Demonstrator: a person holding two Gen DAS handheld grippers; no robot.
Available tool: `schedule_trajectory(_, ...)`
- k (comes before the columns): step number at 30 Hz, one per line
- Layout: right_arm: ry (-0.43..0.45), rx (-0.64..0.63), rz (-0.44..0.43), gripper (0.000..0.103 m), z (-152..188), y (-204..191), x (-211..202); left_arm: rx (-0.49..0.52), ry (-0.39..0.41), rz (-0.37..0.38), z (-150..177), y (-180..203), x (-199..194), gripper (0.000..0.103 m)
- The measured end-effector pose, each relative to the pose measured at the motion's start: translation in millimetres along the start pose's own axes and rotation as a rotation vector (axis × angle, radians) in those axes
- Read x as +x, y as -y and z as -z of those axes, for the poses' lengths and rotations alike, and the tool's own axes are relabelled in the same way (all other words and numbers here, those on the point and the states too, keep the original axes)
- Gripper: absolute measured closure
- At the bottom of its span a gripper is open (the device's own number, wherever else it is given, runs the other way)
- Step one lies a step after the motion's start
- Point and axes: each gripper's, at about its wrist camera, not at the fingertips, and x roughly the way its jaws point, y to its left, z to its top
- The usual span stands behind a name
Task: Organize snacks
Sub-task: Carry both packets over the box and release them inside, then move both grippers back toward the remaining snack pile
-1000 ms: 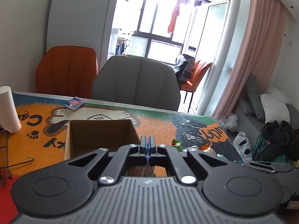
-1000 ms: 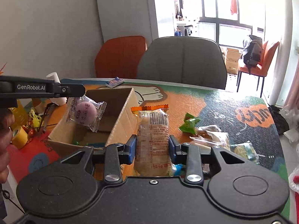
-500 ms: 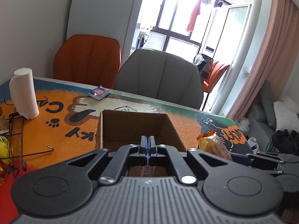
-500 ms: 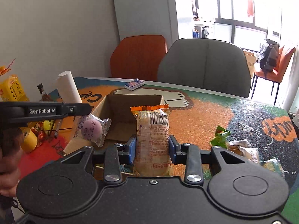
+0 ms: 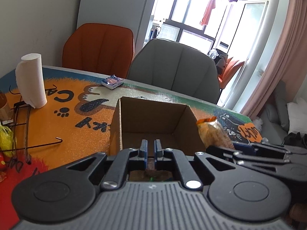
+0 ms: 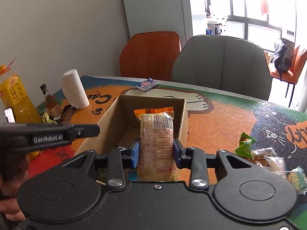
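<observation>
Clear bread pack, orange top seal, barcode facing me.
My right claw (image 6: 155, 150) clamps the bread pack (image 6: 156, 143); open cardboard box (image 6: 122, 118) directly ahead; left claw (image 5: 149, 150) slightly parted, empty.

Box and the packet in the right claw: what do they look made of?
Box: brown corrugated cardboard by the look, matte, with fluted edges showing along its rim. Packet: thin glossy plastic film, clear enough to show the pale snack inside, with a printed barcode and a crimped orange top seal.

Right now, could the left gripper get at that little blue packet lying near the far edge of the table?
Probably yes. The left gripper is open and holds nothing, and the blue packet lies in the open, though the cardboard box stands between them, so it would have to pass over it.
</observation>
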Motion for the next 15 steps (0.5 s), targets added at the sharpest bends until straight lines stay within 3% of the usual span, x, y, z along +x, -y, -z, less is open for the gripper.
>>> schedule_trajectory(3,0.011,0.024,-0.009,0.066,-2.9,1.8,3.8,-0.004,-0.009,-0.004,3.1,-3.2,-1.3,0.093)
schedule_trajectory(4,0.012,0.030,0.001,0.060,-3.3,2.6,4.6,-0.008,-0.013,-0.003,3.4,-4.3,-1.6,0.086)
schedule_trajectory(6,0.008,0.037,0.011,0.059,-2.1,4.4,4.1,-0.006,-0.017,-0.013,4.3,-4.4,-2.5,0.069)
schedule_trajectory(8,0.003,0.048,0.007,0.054,0.4,6.8,1.3,0.007,-0.015,-0.036,5.6,-2.7,-4.1,0.047)
schedule_trajectory(15,0.002,0.066,0.042,0.032,12.1,17.2,-14.7,0.040,-0.009,-0.068,8.0,8.3,-8.3,0.030)
